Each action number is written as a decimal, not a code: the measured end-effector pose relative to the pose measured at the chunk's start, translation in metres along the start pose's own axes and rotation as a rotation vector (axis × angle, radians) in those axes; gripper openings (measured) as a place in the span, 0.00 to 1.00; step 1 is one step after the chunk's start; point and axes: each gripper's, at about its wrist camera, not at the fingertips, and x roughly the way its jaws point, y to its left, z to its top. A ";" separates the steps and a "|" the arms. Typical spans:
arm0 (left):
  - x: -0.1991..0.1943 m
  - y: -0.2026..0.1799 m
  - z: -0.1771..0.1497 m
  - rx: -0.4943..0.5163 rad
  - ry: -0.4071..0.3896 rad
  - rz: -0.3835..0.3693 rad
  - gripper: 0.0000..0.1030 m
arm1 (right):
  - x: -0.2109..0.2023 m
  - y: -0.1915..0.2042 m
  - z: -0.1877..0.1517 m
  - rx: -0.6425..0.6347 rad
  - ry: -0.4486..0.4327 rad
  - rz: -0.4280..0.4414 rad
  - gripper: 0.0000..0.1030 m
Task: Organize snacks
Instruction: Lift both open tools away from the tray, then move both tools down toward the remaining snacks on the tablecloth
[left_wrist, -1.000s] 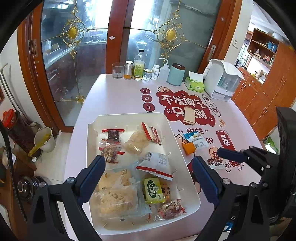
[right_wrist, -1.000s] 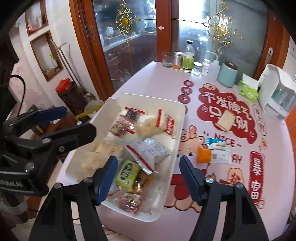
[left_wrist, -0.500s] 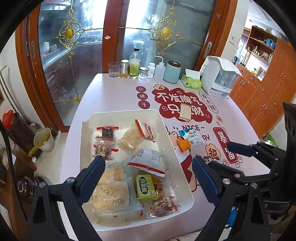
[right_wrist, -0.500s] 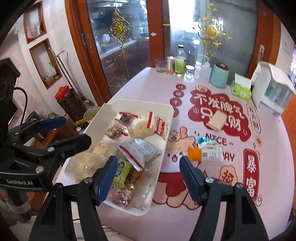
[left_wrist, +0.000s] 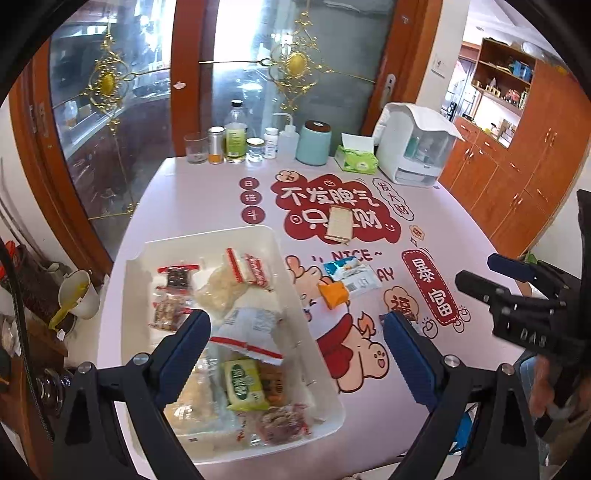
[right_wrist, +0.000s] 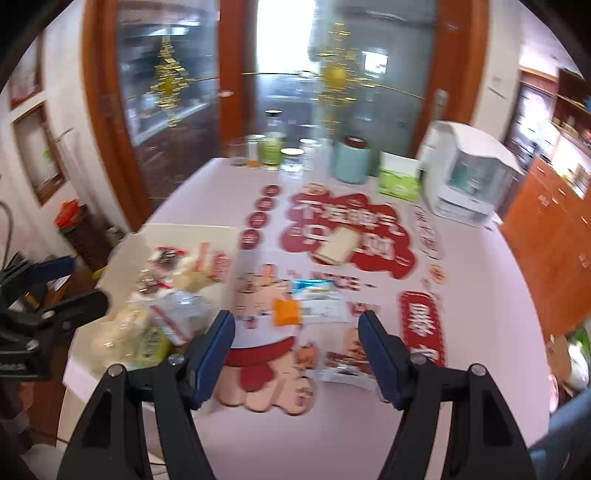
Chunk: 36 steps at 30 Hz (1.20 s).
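Swung away from the white tray (left_wrist: 207, 240) toward the loose packets on the table (right_wrist: 480, 295) since a second earlier, as seen from the right wrist, which was blurred by motion. Right gripper (right_wrist: 295, 343) open and empty, aimed over the printed tablecloth with the orange packet (right_wrist: 286, 312) and the blue-and-white packet (right_wrist: 319, 299) just ahead of its jaws. Left gripper (left_wrist: 295, 354) also open and empty, pulled back a little, with the tray lower and farther left in its frame than before. Judged as a turn toward collecting the snacks outside the tray.

Tray crowded with wrapped snacks: a green packet (left_wrist: 243, 384), a white pouch with a red stripe (left_wrist: 247, 332), dark red-wrapped bars (left_wrist: 177, 277), pale clear bags. A flat beige packet (left_wrist: 339, 225) farther back on the red print. A dark-printed packet (right_wrist: 347, 363) near the right jaw in the right wrist view.

Along the far edge, well apart from the snacks: a glass, jars and bottles, a teal canister (left_wrist: 313, 144), a green tissue box (left_wrist: 357, 158), a white appliance (left_wrist: 413, 151). Nothing standing between the right gripper and the nearest packets; the two packets touching, so likely awkward to take singly.
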 end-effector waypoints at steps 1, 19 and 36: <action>0.003 -0.004 0.001 0.002 0.005 -0.001 0.92 | 0.004 -0.013 0.000 0.025 0.017 -0.008 0.68; 0.139 -0.109 0.028 0.405 0.208 0.013 0.91 | 0.090 -0.107 -0.036 -0.030 0.202 0.117 0.68; 0.329 -0.144 0.022 0.561 0.706 -0.014 0.70 | 0.193 -0.097 -0.074 -0.444 0.281 0.434 0.68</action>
